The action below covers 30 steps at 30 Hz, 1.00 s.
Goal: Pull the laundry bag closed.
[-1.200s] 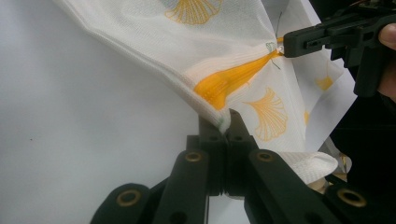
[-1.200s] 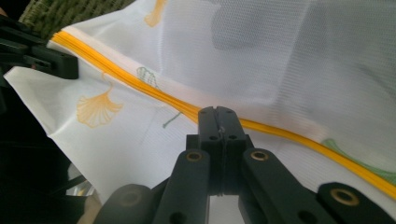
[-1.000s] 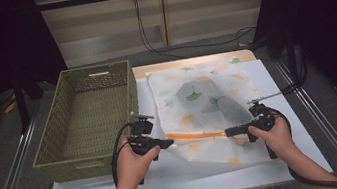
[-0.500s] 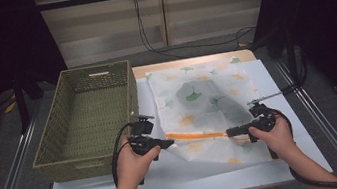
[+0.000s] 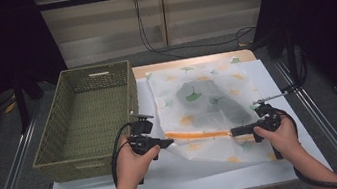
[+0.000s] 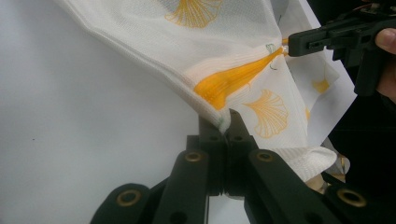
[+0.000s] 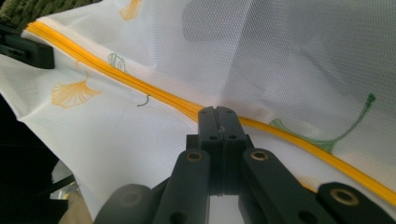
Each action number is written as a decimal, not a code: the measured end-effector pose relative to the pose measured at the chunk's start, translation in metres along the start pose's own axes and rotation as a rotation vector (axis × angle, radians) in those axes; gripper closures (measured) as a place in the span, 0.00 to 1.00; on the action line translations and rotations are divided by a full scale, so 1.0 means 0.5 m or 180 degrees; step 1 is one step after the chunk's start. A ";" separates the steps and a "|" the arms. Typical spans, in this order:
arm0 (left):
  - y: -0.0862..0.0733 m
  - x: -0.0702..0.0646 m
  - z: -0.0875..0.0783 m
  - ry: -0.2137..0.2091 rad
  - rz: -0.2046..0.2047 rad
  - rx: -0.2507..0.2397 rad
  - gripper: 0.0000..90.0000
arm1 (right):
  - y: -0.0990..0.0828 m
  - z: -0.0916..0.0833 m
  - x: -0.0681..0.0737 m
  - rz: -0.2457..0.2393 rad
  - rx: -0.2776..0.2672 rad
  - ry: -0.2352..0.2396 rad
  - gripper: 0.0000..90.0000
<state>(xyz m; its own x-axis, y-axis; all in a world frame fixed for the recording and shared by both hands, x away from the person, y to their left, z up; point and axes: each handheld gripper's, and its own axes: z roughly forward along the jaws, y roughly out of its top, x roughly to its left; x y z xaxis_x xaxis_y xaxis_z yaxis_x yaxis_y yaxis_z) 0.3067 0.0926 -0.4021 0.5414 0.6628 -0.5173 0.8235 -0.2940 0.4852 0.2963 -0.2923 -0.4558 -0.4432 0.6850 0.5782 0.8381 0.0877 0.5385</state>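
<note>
Olive woven rectangular basket (image 5: pixel 86 118): left of the white mesh laundry bag with ginkgo-leaf print and orange zipper (image 5: pixel 204 107). Left gripper (image 5: pixel 167 142): jaws clamped on the bag's left zipper end. Bag: flat on white table (image 5: pixel 169 180). Right gripper (image 5: pixel 235 131): jaws pinched on the zipper's right end.

a dark shape (image 5: pixel 210 99) inside the mesh bag (image 5: pixel 220 79) is veiled by fabric, too blurred to identify.

High view: table (image 5: pixel 287 157) evenly lit from above, surroundings dark at upper left and right; soft, low detail (slightly grainy); both gripper views bright, fg jaws blurred at bottom centre; white surface at left nr glare.
</note>
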 end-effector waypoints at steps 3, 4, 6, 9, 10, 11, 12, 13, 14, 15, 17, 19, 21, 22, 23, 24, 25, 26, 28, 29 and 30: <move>-0.001 0.001 0.000 0.0013 -0.0003 0.0008 0.99 | -0.001 -0.004 -0.002 -0.0028 -0.0004 -0.0037 1.00; -0.001 0.000 0.000 -0.0007 -0.0029 0.0008 0.99 | -0.001 -0.005 -0.004 -0.0028 0.0001 -0.0050 1.00; -0.001 -0.004 0.001 -0.0014 -0.0117 -0.0059 0.99 | -0.001 -0.007 -0.006 -0.0014 -0.0015 -0.0061 1.00; 0.001 -0.001 -0.001 0.0002 -0.0021 -0.0002 0.99 | -0.003 -0.008 -0.010 -0.0010 -0.0015 -0.0057 1.00; 0.001 -0.001 0.000 0.0004 -0.0024 -0.0008 0.99 | -0.004 -0.008 -0.010 -0.0009 -0.0016 -0.0050 1.00; 0.002 -0.001 0.000 0.0005 -0.0021 0.0003 0.99 | -0.004 -0.008 -0.010 -0.0004 -0.0022 -0.0047 1.00; 0.002 -0.001 0.000 -0.0007 -0.0036 -0.0002 0.99 | -0.004 -0.009 -0.010 -0.0003 -0.0022 -0.0051 1.00; 0.002 -0.001 -0.001 0.0008 -0.0020 0.0009 0.99 | -0.005 -0.009 -0.010 -0.0010 -0.0021 -0.0053 1.00; 0.002 -0.001 -0.001 0.0011 -0.0032 -0.0003 0.99 | -0.005 -0.010 -0.010 -0.0023 -0.0028 -0.0081 1.00; 0.002 -0.001 -0.001 0.0012 -0.0034 -0.0007 0.99 | -0.005 -0.012 -0.011 -0.0038 -0.0034 -0.0092 1.00; 0.002 0.000 -0.001 0.0000 -0.0036 -0.0001 0.99 | -0.007 -0.016 -0.014 0.0001 -0.0055 -0.0085 1.00; 0.002 0.001 -0.001 0.0020 -0.0030 0.0010 0.99 | -0.009 -0.019 -0.016 -0.0002 -0.0058 -0.0113 1.00; 0.002 0.003 -0.003 0.0023 -0.0020 0.0007 0.99 | -0.011 -0.022 -0.018 -0.0023 -0.0050 -0.0146 1.00; 0.001 0.002 -0.002 0.0024 -0.0023 0.0004 0.99 | -0.012 -0.024 -0.020 -0.0001 -0.0052 -0.0149 1.00; 0.001 0.002 -0.002 0.0026 -0.0023 0.0014 0.99 | -0.014 -0.026 -0.023 0.0002 -0.0051 -0.0164 1.00; 0.000 0.000 0.000 0.0001 -0.0098 -0.0027 0.99 | -0.015 -0.029 -0.026 0.0004 -0.0058 -0.0175 1.00; 0.001 0.003 -0.002 0.0028 -0.0030 0.0012 0.99 | -0.016 -0.032 -0.028 0.0030 -0.0065 -0.0172 1.00; 0.001 0.003 -0.002 0.0019 -0.0038 0.0009 0.99 | -0.018 -0.034 -0.030 0.0038 -0.0065 -0.0182 1.00; 0.002 0.003 -0.003 0.0013 -0.0020 0.0015 0.99 | -0.019 -0.040 -0.034 0.0047 -0.0081 -0.0193 1.00; 0.003 0.001 -0.002 0.0013 -0.0039 -0.0006 0.99 | -0.020 -0.043 -0.035 0.0045 -0.0084 -0.0197 1.00; 0.004 0.000 -0.003 0.0024 -0.0034 -0.0005 0.99 | -0.021 -0.045 -0.035 0.0043 -0.0085 -0.0211 1.00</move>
<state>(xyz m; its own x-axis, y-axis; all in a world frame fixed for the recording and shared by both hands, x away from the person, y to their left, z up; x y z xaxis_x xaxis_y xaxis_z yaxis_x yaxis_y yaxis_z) 0.3082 0.0932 -0.4001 0.5312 0.6711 -0.5171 0.8290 -0.2857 0.4808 0.2881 -0.3216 -0.4581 -0.4093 0.7324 0.5441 0.8346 0.0596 0.5476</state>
